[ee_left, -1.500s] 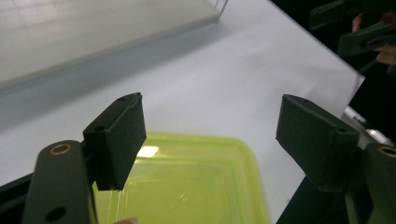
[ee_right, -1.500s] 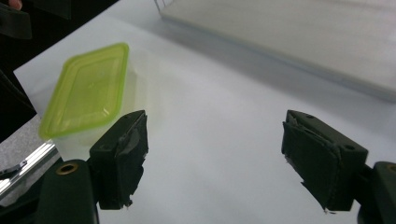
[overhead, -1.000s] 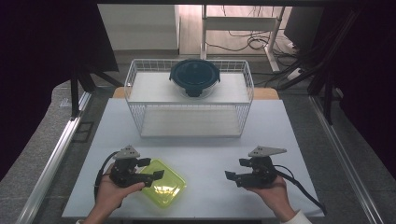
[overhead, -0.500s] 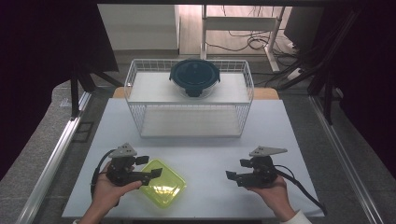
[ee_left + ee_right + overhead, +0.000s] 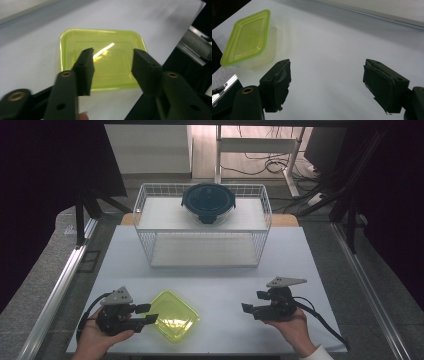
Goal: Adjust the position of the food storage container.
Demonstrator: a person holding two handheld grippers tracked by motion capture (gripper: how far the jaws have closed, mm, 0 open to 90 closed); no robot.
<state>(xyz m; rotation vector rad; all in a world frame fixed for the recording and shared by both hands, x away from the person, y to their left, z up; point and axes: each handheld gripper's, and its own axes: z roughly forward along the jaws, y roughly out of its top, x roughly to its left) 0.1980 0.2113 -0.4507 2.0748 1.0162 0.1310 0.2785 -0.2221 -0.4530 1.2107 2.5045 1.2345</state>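
Observation:
A yellow-green lidded container (image 5: 175, 317) lies on the white table near its front edge, left of centre. My left gripper (image 5: 148, 314) sits just left of it, open, its fingertips at the container's left edge. In the left gripper view the container (image 5: 105, 67) lies beyond and below the two spread jaws of the left gripper (image 5: 113, 51), with nothing held. My right gripper (image 5: 248, 308) rests at the front right, open and pointing left, well clear of the container. The right gripper (image 5: 328, 62) has bare table between its jaws, and the container (image 5: 247, 37) shows at the upper left.
A white wire basket (image 5: 150, 245) stands at the back of the table. A round container with a dark lid (image 5: 208, 202) rests on its upper level. Metal rails run along both sides of the table (image 5: 220, 280).
My left gripper has drawn back a little toward the near left, away from the yellow-green container. The container and the right gripper have not moved.

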